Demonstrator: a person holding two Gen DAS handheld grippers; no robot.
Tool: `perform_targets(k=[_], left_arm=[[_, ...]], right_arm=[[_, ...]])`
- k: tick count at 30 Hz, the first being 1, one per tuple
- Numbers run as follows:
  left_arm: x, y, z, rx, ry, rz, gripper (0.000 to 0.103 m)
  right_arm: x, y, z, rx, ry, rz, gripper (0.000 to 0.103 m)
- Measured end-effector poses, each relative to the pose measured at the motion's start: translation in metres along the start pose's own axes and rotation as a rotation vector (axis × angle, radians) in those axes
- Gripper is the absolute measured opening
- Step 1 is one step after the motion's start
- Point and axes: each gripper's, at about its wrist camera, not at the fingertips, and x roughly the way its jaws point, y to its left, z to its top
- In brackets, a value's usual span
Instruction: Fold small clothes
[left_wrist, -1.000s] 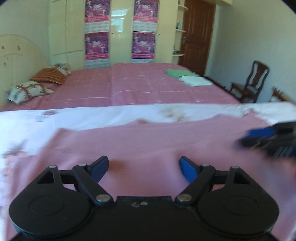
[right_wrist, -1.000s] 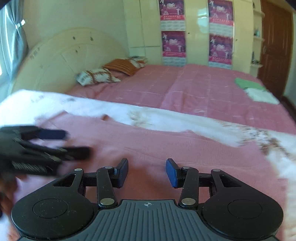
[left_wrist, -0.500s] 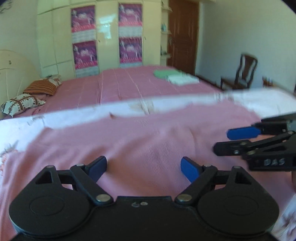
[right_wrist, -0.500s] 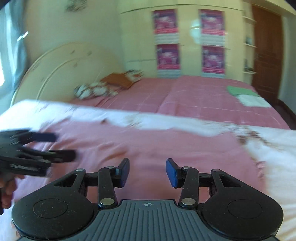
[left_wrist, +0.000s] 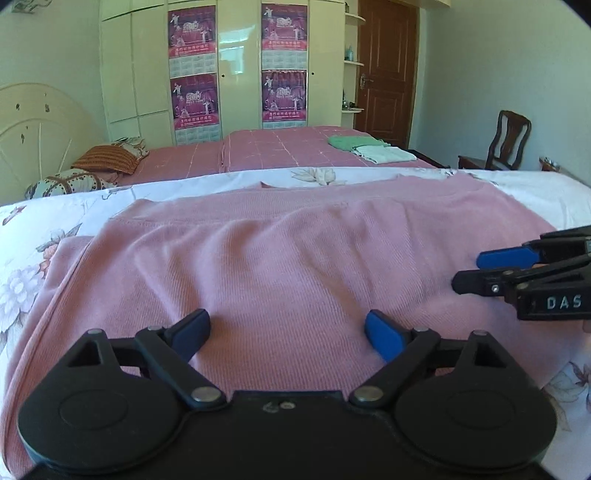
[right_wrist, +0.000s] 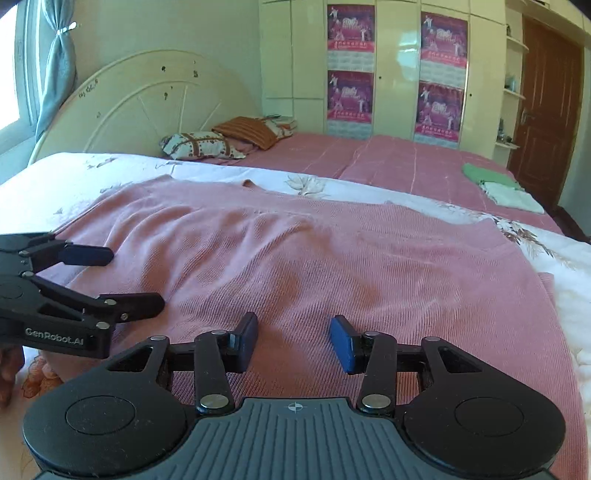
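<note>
**Spotter:** Where's the garment?

**Operator:** The pink knit top (left_wrist: 295, 258) lies spread flat on the floral sheet (left_wrist: 33, 258), filling the middle of both views. It looks soft, light and limp to me, so I expect it to sag and drag unless I lift it from two points. I'd take it at the near hem, lower centre of the frame.

**Spotter:** Grippers?

**Operator:** My left gripper (left_wrist: 288, 332) hangs low over the cloth, angled down, jaws opening wide, with cloth lying below but nothing pinched. My right gripper (right_wrist: 293, 341) sits alongside, tilted down too, jaws about half apart and gripping nothing. Folded green and white clothes (right_wrist: 498, 184) rest on the far bed (right_wrist: 369, 162), upper right.
</note>
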Motion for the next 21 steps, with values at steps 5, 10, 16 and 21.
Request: perform_targets(k=[5,10,16,21], left_arm=[[-0.032,-0.006,0.001,0.003,-0.037,0.001,0.087],[-0.022,-0.029,-0.022,0.047,0.008,0.032,0.098],[-0.047,-0.006,-0.032,0.037,0.019,0.091,0.099],[-0.07,0.033,-0.055,0.0,0.047,0.135,0.1]], right_arm=[[-0.036,-0.012,0.004,0.105,-0.043,0.032,0.044],[-0.03,0.021,-0.014,0.016,0.013,0.053,0.044],[-0.042,0.016,-0.025,0.002,-0.004,-0.046,0.044],[-0.079,-0.048,-0.054,0.087,0.033,-0.186,0.044]])
